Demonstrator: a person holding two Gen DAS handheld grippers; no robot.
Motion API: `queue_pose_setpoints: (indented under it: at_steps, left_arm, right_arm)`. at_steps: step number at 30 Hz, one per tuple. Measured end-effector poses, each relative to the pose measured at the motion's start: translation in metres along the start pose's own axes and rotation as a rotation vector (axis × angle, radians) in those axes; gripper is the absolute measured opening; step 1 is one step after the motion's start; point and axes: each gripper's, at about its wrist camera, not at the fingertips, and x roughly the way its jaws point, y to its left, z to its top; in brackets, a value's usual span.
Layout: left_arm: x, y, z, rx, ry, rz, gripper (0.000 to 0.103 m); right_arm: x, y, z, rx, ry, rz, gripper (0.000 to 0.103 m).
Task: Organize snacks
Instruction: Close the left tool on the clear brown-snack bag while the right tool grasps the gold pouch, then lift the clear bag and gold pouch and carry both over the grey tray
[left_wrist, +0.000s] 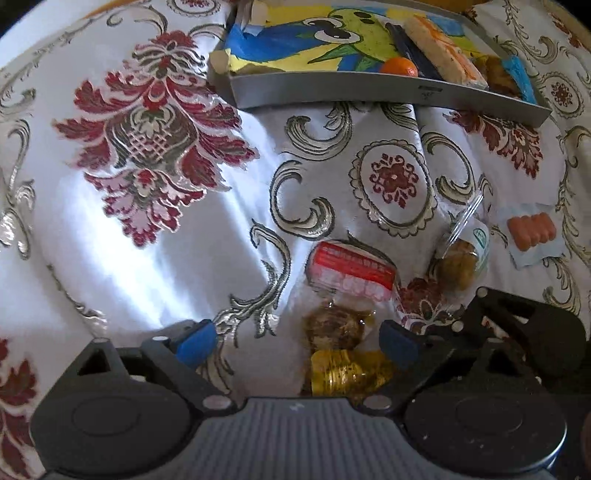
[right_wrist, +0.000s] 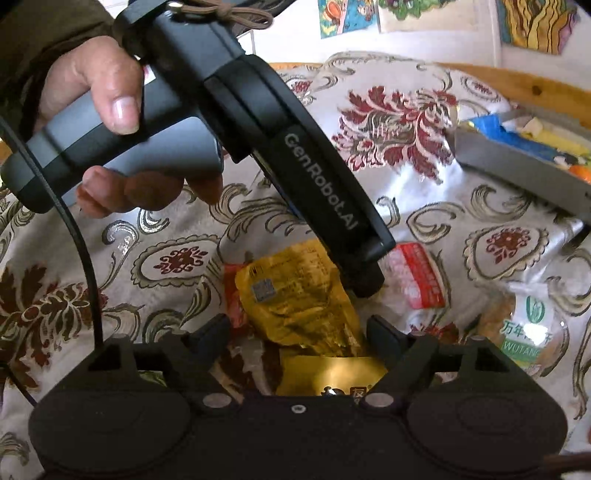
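Both tools are open and hold nothing. The left tool (left_wrist: 297, 341) and right tool (right_wrist: 299, 334) crowd over the same yellow snack packet (right_wrist: 299, 295) on the counter (left_wrist: 166, 258), far from the grey tray (left_wrist: 369, 88). They may collide, or the slippery foil may slide away.

Glossy brocade tablecloth (left_wrist: 155, 229), crinkly foil packet (right_wrist: 295, 295)

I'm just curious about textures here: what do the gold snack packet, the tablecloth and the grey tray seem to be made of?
The gold snack packet looks like metallised plastic film: it is crinkled and throws bright glints. The tablecloth seems a satin-like woven fabric, with a sheen, soft folds and a raised red and silver floral pattern. The grey tray looks like matte cardboard or thin plastic, with a flat, dull wall; which one, I cannot tell.
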Motion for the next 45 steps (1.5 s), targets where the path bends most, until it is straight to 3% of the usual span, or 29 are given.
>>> queue_pose_setpoints:
  at_steps: [5, 7, 9, 13, 25, 31, 37, 45]
  left_arm:
    - [0.005, 0.004, 0.000, 0.004, 0.006, -0.054, 0.086]
    - [0.006, 0.005, 0.001, 0.005, 0.007, -0.075, 0.086]
    - [0.006, 0.006, 0.001, -0.001, 0.006, -0.086, 0.086]
    - [0.006, 0.009, 0.001, -0.014, 0.004, -0.105, 0.086]
    - [0.000, 0.005, -0.009, -0.016, 0.008, -0.119, 0.086]
    - [0.000, -0.008, -0.020, 0.043, 0.008, -0.070, 0.073]
    - [0.004, -0.018, -0.024, 0.051, -0.002, -0.002, 0.064]
    - [0.003, -0.022, -0.031, 0.023, -0.017, 0.013, 0.050]
  right_arm:
    - [-0.001, -0.003, -0.001, -0.040, 0.067, 0.003, 0.076]
    - [-0.005, -0.006, -0.003, -0.039, 0.081, -0.005, 0.070]
    - [-0.008, -0.008, -0.005, -0.033, 0.090, -0.028, 0.058]
    - [-0.015, -0.006, -0.009, -0.032, 0.103, -0.067, 0.054]
    - [-0.055, -0.001, -0.022, -0.057, 0.225, -0.226, 0.053]
    - [-0.083, -0.007, -0.034, 0.020, 0.230, -0.275, 0.053]
    - [-0.076, -0.008, -0.036, 0.035, 0.192, -0.277, 0.053]
    - [-0.071, -0.011, -0.036, 0.051, 0.169, -0.267, 0.054]
